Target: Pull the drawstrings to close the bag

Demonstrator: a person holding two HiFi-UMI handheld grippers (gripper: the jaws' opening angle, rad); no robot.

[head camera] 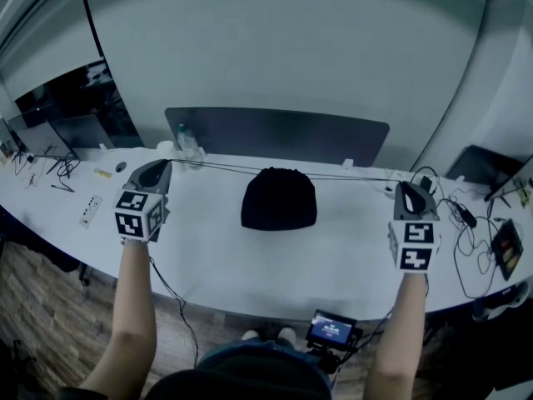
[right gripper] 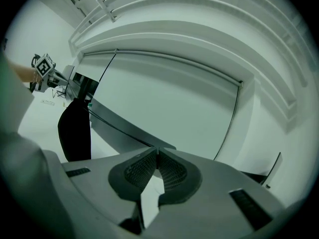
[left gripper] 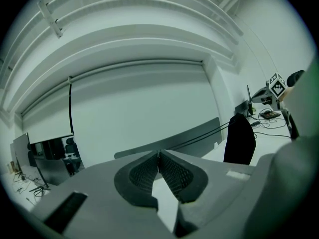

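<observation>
Two drawstrings (head camera: 218, 167) are stretched taut from the gathered top of the black bag (head camera: 279, 200), which is set mid-way along the white table (head camera: 250, 261), near its back edge. One end is pinched in the closed left gripper (head camera: 160, 170), the other in the closed right gripper (head camera: 409, 188). Bare tabletop is left on either side of the bag; cables (head camera: 466, 223) are strewn along the right edge.

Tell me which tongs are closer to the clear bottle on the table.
The left tongs: the bottle stands just beside them; the right tongs are beyond the black bag.
</observation>
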